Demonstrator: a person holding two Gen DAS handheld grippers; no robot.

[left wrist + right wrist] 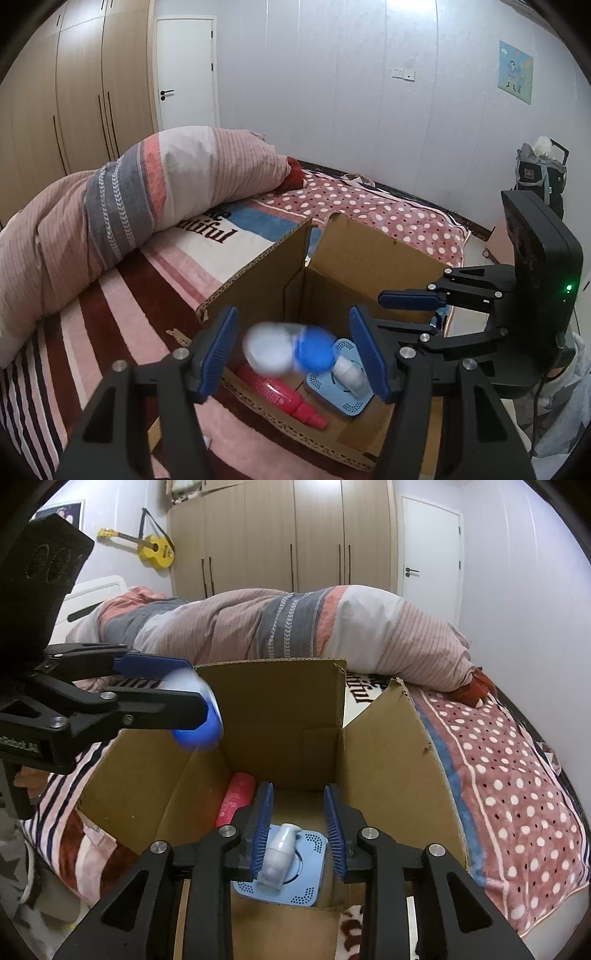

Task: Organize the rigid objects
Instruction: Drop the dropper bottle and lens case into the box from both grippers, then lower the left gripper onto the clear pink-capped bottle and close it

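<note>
Left claw (pixel 293 356) stands wide apart over the open cardboard box (pixel 362 254) on the bed (pixel 110 295), and between its fingers a blurred white bottle with a blue cap (pixel 286 349) shows; the blur suggests it is in motion, and I cannot tell whether the pads are touching it. From the right wrist view the same bottle (pixel 201 716) sits just at the tips of the left claw (pixel 173 686), above the near left corner of the box (pixel 388 738), cap pointing down and toward the box's inside.

Right claw (pixel 299 834) is also open, holding nothing, its fingers straddling the space above a small white bottle (pixel 279 853) that lies on a light blue flat device (pixel 310 882) on the box floor. A pink-red bottle (pixel 236 797) lies along the left wall, its long axis running away from the right claw.

What matters for the coming move: the blue-capped bottle is above the box's left half, over the pink-red bottle, so it likely lands there. The left claw is the nearer one; the right is low inside the box and should stay clear of the fall.
</note>
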